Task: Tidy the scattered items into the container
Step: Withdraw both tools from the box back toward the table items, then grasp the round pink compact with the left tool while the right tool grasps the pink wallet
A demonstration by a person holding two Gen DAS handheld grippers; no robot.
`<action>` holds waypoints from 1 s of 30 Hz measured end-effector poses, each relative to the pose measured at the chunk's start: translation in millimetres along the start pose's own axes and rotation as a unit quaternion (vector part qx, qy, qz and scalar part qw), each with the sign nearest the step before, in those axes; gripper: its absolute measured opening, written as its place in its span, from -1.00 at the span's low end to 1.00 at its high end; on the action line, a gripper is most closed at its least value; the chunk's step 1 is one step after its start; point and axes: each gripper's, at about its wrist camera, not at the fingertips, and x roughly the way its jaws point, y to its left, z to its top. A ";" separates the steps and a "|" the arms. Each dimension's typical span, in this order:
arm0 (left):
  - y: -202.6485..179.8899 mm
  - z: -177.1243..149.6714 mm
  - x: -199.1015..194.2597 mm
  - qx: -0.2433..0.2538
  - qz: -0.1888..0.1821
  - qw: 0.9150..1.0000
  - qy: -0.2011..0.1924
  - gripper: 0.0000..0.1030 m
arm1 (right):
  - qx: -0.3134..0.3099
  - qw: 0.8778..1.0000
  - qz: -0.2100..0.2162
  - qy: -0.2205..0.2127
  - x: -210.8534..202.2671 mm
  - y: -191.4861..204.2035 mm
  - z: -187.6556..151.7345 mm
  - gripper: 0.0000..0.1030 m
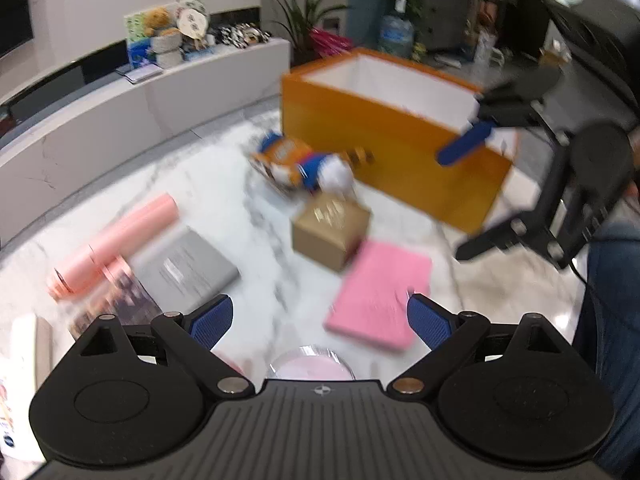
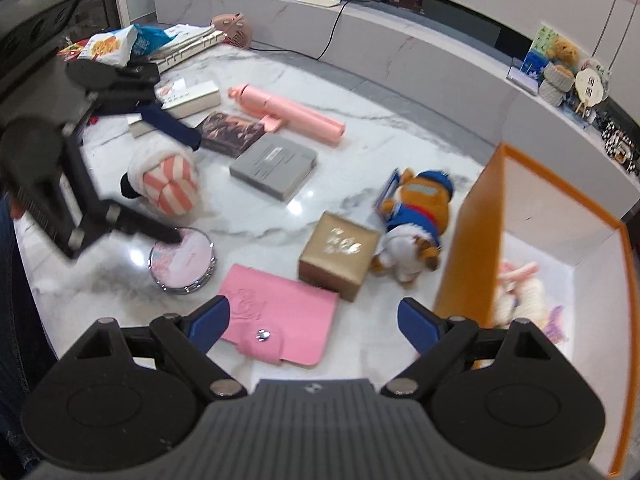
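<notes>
The right tool (image 2: 310,322) is spread wide with nothing between its blue fingers (image 2: 210,326). It hangs above the white marble floor (image 2: 260,208). Right under it lies a flat pink wallet (image 2: 276,316) with a silver snap. Just left of the wallet is a round pink tin (image 2: 182,260) with a shiny rim. A gold box (image 2: 340,254) sits touching the far corner of the wallet. A plush toy (image 2: 416,220) in a blue coat lies on its side just past the gold box, close to the orange wall of the container (image 2: 468,236).

The container is a big box, orange outside and white inside. It stands on the floor at the right. Something soft and pink and white already lies in it.

The left tool (image 1: 320,320) is spread wide too, and nothing is between its fingers. From the right camera it shows at the left, above the round tin. Near it sits a pink and white striped plush (image 2: 168,184).

Farther out lies a grey book (image 2: 274,166). Next to it is a dark book (image 2: 232,134), and behind both lies a long pink bottle (image 2: 286,114). Far back on the left are a snack bag (image 2: 110,46) and some papers, all in a heap.
</notes>
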 end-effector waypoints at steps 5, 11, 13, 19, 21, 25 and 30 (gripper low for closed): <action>-9.3 -33.6 12.5 0.019 -0.008 1.000 0.015 1.00 | 0.006 1.000 -0.002 0.002 21.0 16.3 -12.8 0.81; -7.3 -50.6 27.0 0.033 -0.018 0.999 0.028 1.00 | 0.020 1.000 -0.006 -0.002 37.3 26.0 -26.4 0.81; -3.5 -53.1 31.0 0.027 -0.022 0.999 0.033 1.00 | 0.031 0.999 -0.008 -0.004 42.2 26.4 -30.4 0.82; 0.3 -57.5 42.4 0.029 -0.014 0.998 0.048 1.00 | 0.059 0.998 -0.002 -0.012 52.4 30.2 -36.3 0.82; 0.2 -58.0 44.4 0.031 -0.013 0.998 0.049 1.00 | 0.064 0.998 -0.004 -0.016 55.9 32.4 -36.0 0.82; 1.4 -59.0 49.5 0.023 -0.014 0.998 0.062 1.00 | 0.069 0.997 -0.010 -0.016 65.4 37.4 -33.6 0.83; 1.3 -62.0 51.5 0.026 -0.009 0.998 0.063 1.00 | 0.068 0.998 -0.017 -0.008 75.9 41.0 -32.3 0.83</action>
